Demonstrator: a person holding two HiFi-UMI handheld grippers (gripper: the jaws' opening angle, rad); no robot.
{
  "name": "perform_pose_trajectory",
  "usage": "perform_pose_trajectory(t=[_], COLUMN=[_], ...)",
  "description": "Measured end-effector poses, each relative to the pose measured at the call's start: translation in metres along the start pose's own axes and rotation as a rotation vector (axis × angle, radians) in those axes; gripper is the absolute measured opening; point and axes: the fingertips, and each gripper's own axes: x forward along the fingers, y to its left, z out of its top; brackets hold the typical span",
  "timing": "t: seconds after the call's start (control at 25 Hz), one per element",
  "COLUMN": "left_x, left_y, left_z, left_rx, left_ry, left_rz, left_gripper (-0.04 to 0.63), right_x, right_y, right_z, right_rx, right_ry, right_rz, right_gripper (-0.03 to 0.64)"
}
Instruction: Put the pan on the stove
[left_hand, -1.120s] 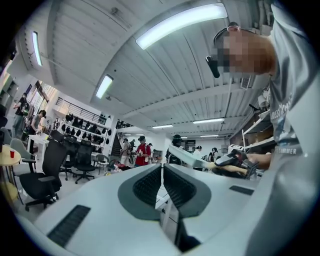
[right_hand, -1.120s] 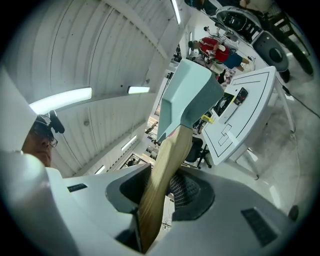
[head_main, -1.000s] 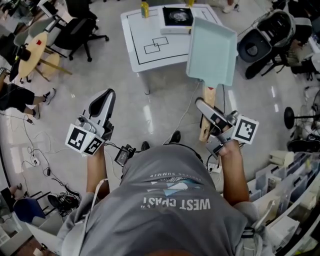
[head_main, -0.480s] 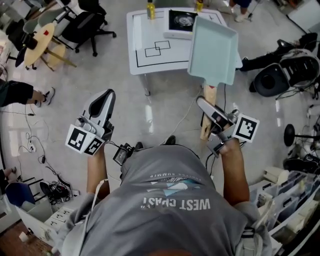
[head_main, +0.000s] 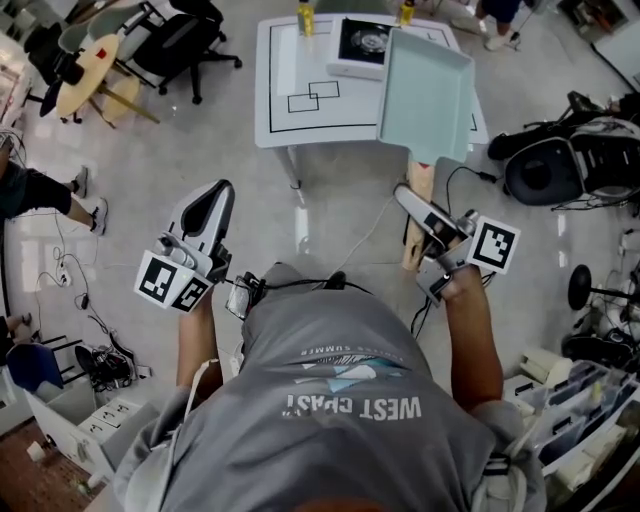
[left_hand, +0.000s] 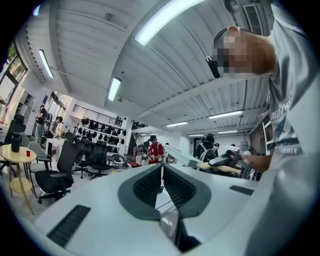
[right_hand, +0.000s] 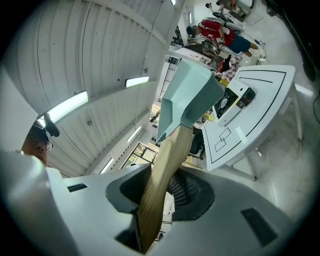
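We hold the pan (head_main: 425, 95) out in front in the right gripper (head_main: 410, 200). The jaws are clenched on its wooden handle (head_main: 418, 215), and the right gripper view shows the handle (right_hand: 165, 175) wedged between the pads. The left gripper (head_main: 218, 192) hangs beside us with its jaws pressed together on nothing, well apart from everything that matters.

Here is the line to watch: the pan's long axis runs from our fingers straight ahead. The handle is at our end and the pale green square body at the far end, over the right part of the white table (head_main: 300, 125). The stove (head_main: 362, 42), a black slab, sits on the far side of that table, just left of the pan body and a little beyond it. So we judge the pan needs to go forward and to the left. The right hand has the job, the left is nowhere near.

From the head view the pan covers the stove's right edge and the table's right margin, so we cannot judge how high the pan rides above the tabletop. The handle's rear end disappears between the jaws.
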Motion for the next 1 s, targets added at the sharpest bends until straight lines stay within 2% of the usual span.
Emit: perform_pose_trajectory(t=[0.24,0.44,0.72,1.0], left_x=[0.024,0.061,0.117,0.157], left_y=[0.003,0.01,0.034,0.075], left_z=[-0.007,-0.007,0.006,0.011], left_rx=[-0.009,-0.009,-0.007,-0.008], left_ry=[0.02,0.013,-0.003,0.005], left_rz=[-0.03,-0.104,-0.19,-0.237], left_gripper=[0.011,0.011,0.011,0.011], right_x=[0.005,0.013,0.03,0.054], right_y=[-0.013,-0.021,-0.031,-0.046], right_z=[0.018,0.033,0.067,0.096], right_rx=[0.003,-0.006,-0.006,-0.006], right_ry=[-0.015,-0.035,-0.084,-0.126], right_rz=[-0.004,-0.027,-0.06,-0.088], right_gripper=[0.127,0.126,0.126,0.126])
